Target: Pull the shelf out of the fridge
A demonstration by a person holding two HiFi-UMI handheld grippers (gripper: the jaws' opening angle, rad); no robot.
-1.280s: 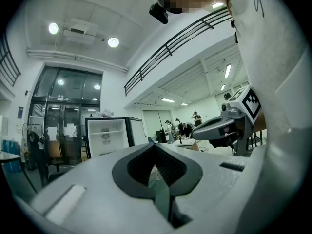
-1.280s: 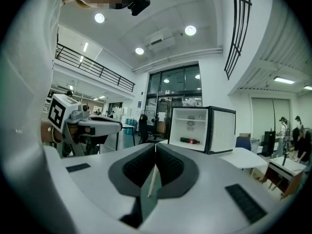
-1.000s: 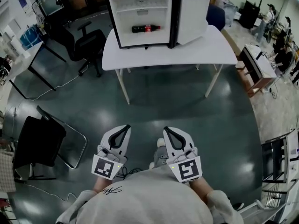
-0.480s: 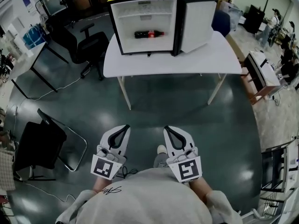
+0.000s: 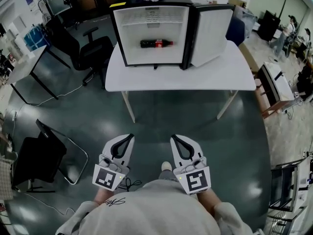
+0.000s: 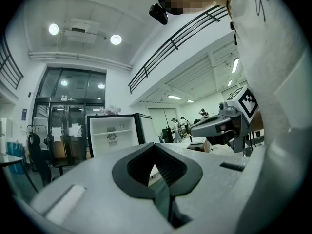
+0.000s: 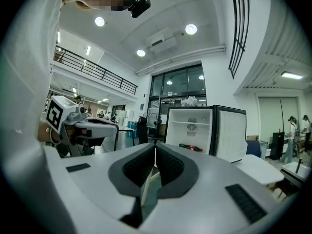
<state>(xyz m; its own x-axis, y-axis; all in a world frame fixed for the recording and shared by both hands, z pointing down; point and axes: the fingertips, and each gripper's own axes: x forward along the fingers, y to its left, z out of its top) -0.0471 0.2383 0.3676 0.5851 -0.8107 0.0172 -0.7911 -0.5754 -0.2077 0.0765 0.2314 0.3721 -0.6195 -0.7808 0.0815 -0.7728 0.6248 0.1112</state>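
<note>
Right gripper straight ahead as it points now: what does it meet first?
Nothing close: the right gripper, shut and empty, has free air ahead. Farther on it would probably meet the table front edge or the open fridge on it; depth is unclear.

Fridge [image 5: 151, 33] on bench [image 5: 181, 77], door [image 5: 211, 31] open at right, bottle [image 5: 156, 43] inside beneath shelf [image 5: 154, 24], office chair [image 5: 95, 48] left of bench, left gripper [image 5: 129, 136] beside right gripper [image 5: 173, 138], well apart from bench

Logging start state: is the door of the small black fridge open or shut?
Open: the small black fridge has its white-lined door swung out at the right, baring the white interior and a dark bottle lying inside.
</note>
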